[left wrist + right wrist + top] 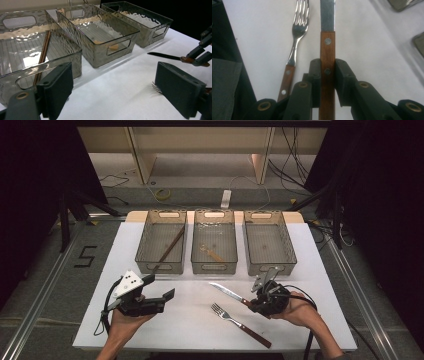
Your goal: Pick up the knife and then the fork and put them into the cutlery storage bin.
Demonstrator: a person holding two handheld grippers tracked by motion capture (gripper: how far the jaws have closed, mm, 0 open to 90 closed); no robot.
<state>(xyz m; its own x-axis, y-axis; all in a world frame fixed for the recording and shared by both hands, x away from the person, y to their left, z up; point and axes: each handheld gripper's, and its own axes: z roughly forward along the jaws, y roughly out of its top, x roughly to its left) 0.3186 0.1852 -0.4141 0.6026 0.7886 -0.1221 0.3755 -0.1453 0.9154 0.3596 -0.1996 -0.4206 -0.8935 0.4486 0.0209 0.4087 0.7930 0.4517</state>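
Note:
A knife (226, 291) with a wooden handle points its blade toward the bins, and my right gripper (249, 302) is shut on that handle. In the right gripper view the two jaws of my right gripper (327, 65) clamp the knife (327, 42) from both sides, a little above the white tabletop. A fork (239, 324) with a matching handle lies flat just in front of it, and this fork (296, 37) runs parallel to the knife. My left gripper (161, 293) hovers at the left, open with nothing between its jaws, and this left gripper (117, 92) looks toward the bins.
Three clear bins stand in a row at the back: the left bin (141, 245) holds brown chopsticks (170, 249), the middle bin (214, 268) a small wooden-handled utensil (212, 253), the right bin (270, 268) nothing. The white table (190, 330) has dark floor around its edges.

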